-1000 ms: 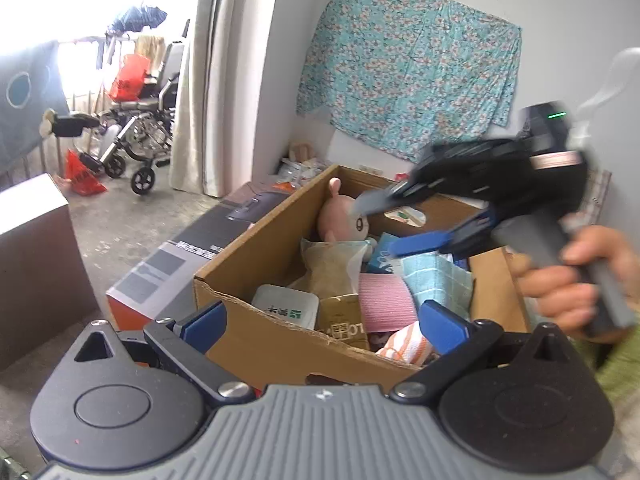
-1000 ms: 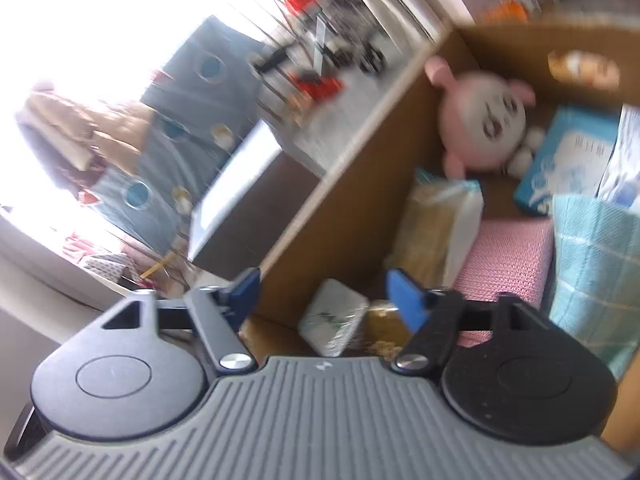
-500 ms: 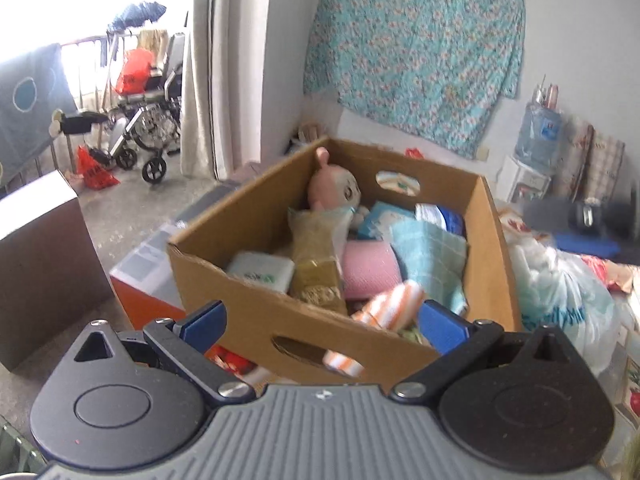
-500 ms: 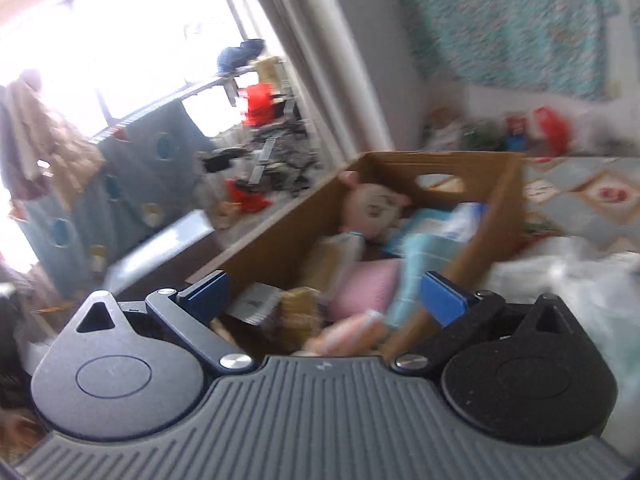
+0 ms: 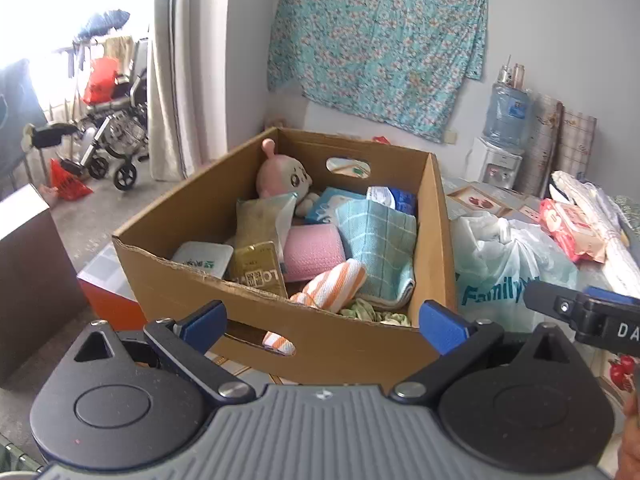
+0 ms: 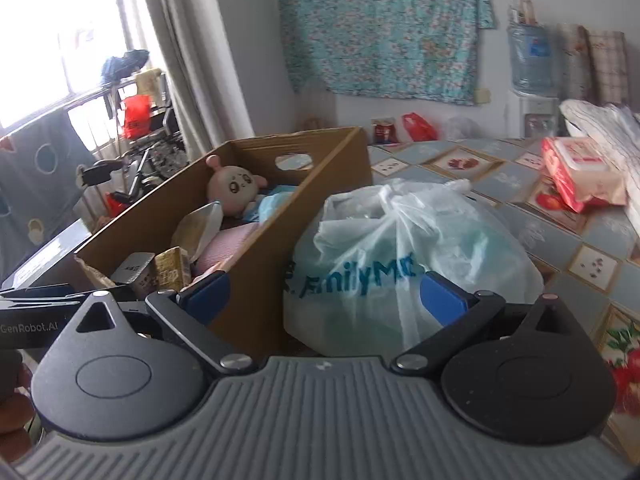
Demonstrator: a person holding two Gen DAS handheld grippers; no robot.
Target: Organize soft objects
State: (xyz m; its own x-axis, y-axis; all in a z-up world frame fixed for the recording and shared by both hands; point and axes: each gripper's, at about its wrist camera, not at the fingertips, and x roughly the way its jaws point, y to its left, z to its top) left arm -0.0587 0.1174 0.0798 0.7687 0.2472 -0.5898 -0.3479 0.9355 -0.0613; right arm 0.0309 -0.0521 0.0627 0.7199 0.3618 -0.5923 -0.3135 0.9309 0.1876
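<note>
Left wrist view: the left tongs (image 5: 322, 322) stand spread wide and empty in front of the cardboard box (image 5: 434, 216), which sits on the counter (image 5: 486, 200). Inside the box lie a pink plush doll (image 5: 282, 178), a pink cloth (image 5: 316, 250), a teal checked towel (image 5: 380, 240) and an orange-striped cloth (image 5: 336, 280). From the right wrist view, the right tongs (image 6: 324, 294) are spread wide too, nothing between them, facing a white plastic bag (image 6: 400, 248) just beside the box.

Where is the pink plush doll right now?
In the left wrist view, the pink plush doll sits in the brown cardboard box's far left corner, behind a tan packet.
</note>
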